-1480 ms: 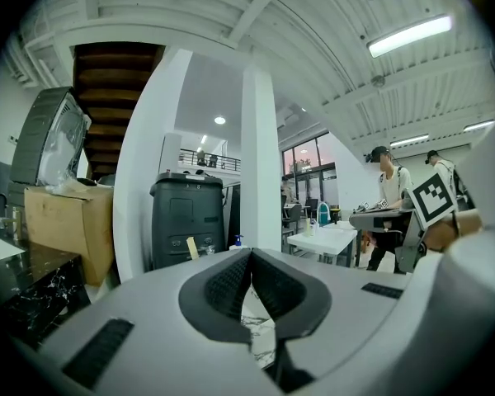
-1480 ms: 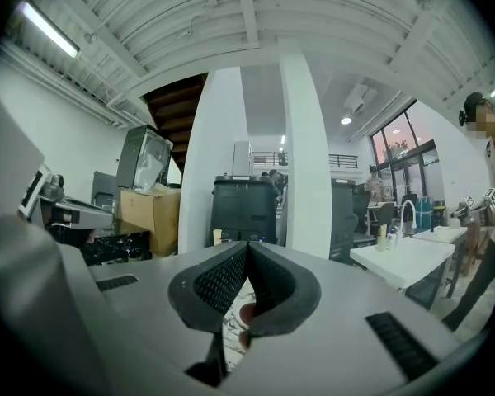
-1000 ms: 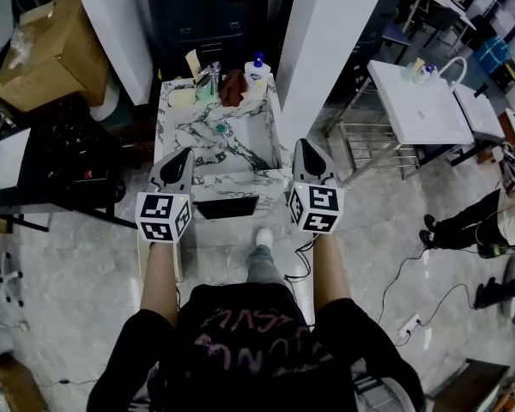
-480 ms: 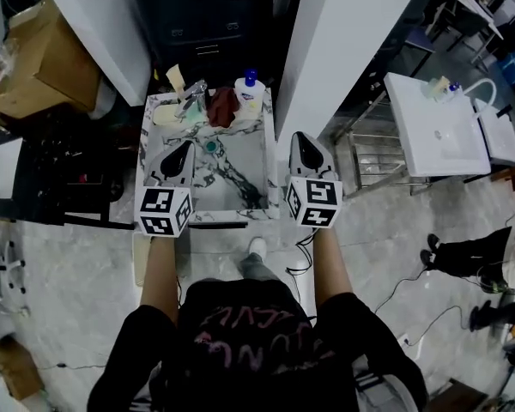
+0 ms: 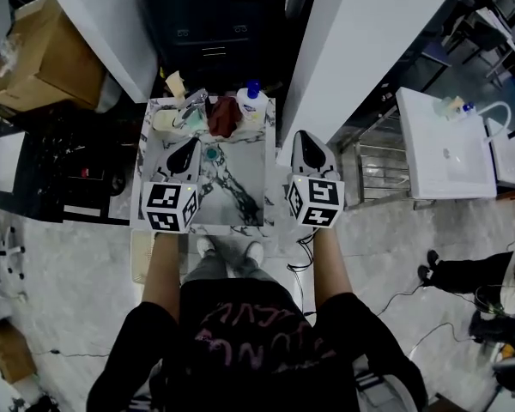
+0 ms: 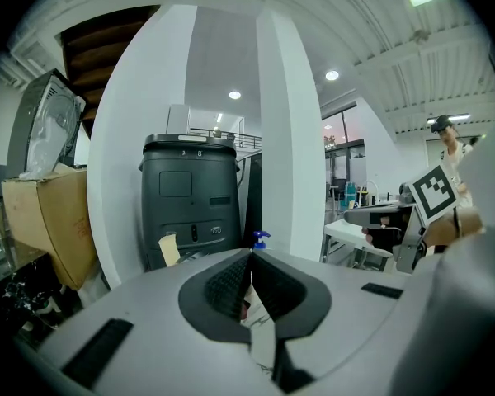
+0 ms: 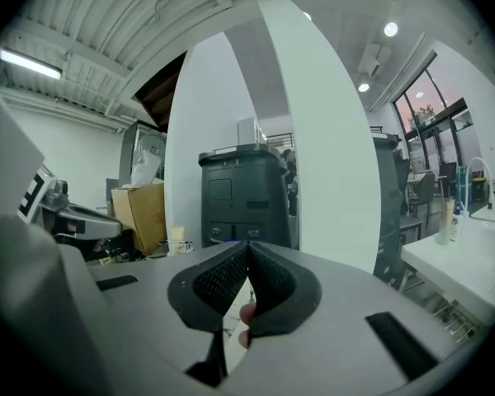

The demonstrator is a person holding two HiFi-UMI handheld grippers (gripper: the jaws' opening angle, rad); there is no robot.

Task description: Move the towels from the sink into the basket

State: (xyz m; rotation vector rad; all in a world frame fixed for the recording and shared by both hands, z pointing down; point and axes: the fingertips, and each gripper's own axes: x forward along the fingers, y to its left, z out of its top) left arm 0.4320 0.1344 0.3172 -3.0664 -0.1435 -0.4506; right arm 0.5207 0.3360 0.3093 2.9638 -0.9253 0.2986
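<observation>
A dark red towel (image 5: 224, 116) lies bunched on the back ledge of the marble sink (image 5: 240, 174), between the faucet (image 5: 193, 106) and a white pump bottle (image 5: 251, 101). My left gripper (image 5: 187, 147) hangs over the left of the basin, shut and empty; in the left gripper view its jaws (image 6: 251, 252) meet at the tips. My right gripper (image 5: 302, 137) hovers at the sink's right rim, also shut with nothing held; its jaws (image 7: 249, 244) meet the same way in the right gripper view. A pale basket-like thing (image 5: 141, 256) sits on the floor under my left arm, mostly hidden.
A dark cabinet (image 5: 215, 24) stands behind the sink between two white pillars (image 5: 360, 50). A cardboard box (image 5: 43, 54) sits at the far left, a black bench (image 5: 60, 174) left of the sink. A second white sink (image 5: 446, 148) and a seated person's legs (image 5: 463, 273) are at the right.
The person has stepped up to the sink. Both shut grippers have moved forward from in front of the sink's front edge to over it.
</observation>
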